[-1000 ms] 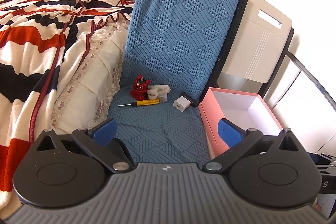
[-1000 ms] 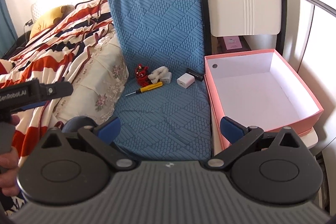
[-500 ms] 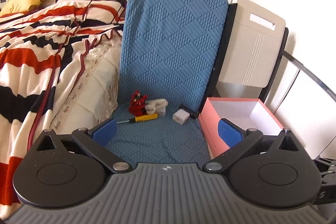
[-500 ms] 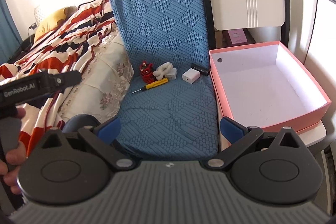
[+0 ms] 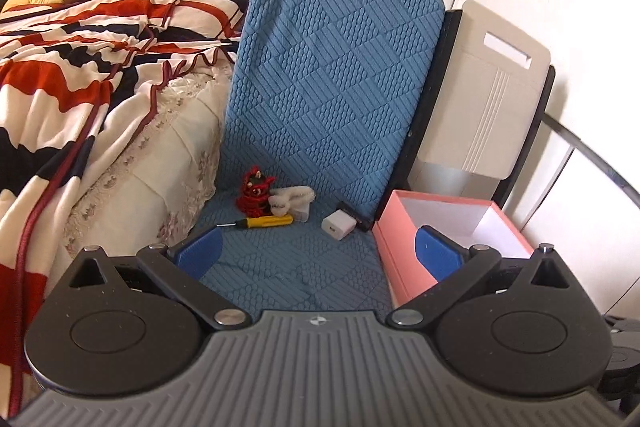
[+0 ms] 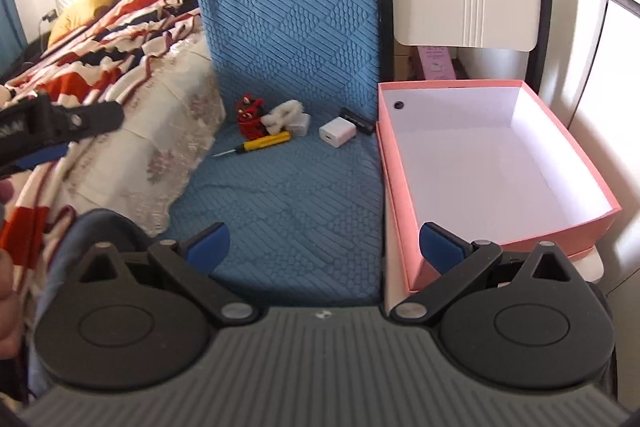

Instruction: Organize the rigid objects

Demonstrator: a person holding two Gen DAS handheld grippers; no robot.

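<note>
Tongs on both sides stand wide apart and hold nothing: the left tongs (image 5: 318,253) hang over the front of the blue textured mat (image 5: 296,267), and the right tongs (image 6: 324,247) hover over the same mat's near edge beside the pink box (image 6: 400,163). From the right wrist view the left tongs (image 6: 60,131) also show at the left edge, above the bed, with a person's hand (image 6: 8,291) partly in sight below them. At the back of the mat, where it bends upward, lies a small cluster: a red figurine (image 5: 254,193), a white fuzzy item (image 5: 290,201) touching it on its right, and a yellow-handled screwdriver (image 5: 266,222) lying just in front of both with its tip pointing left. Near them to the right sits a white charger cube (image 5: 339,224), and a small black object (image 5: 352,213) lies just behind it, close to the box's corner. The open pink box stands to the right of the mat, its white interior bare. A striped blanket (image 5: 60,87) covers the bed at left
</note>
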